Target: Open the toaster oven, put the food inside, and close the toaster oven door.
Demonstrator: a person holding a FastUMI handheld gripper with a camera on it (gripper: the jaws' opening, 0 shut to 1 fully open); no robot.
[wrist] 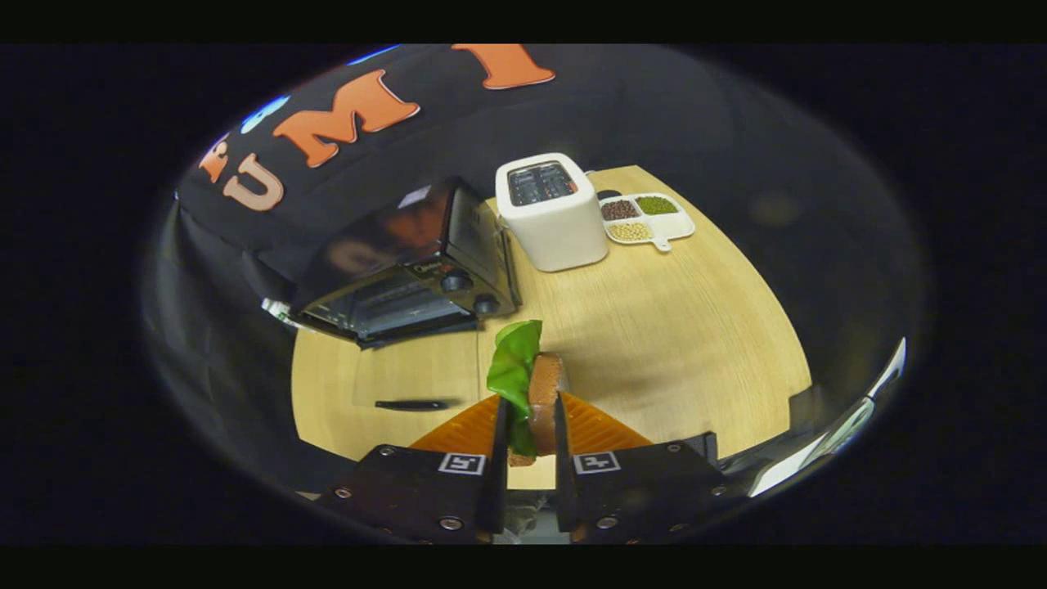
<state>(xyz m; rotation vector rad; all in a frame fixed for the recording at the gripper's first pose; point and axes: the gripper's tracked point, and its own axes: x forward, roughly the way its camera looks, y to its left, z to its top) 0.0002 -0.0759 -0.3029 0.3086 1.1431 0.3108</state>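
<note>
Gripping a sandwich [543, 391] with a green leaf on its left face, the gripper [527, 433] has both fingers pressed against it, holding it upright above the near edge of the wooden bench [671, 327]. Beyond the fingers, at the bench's far left corner, sits the black toaster oven [409, 274], its glass door [409, 384] folded down flat. A white toaster [552, 213] and a divided dish of beans [646, 219] stand along the far edge.
</note>
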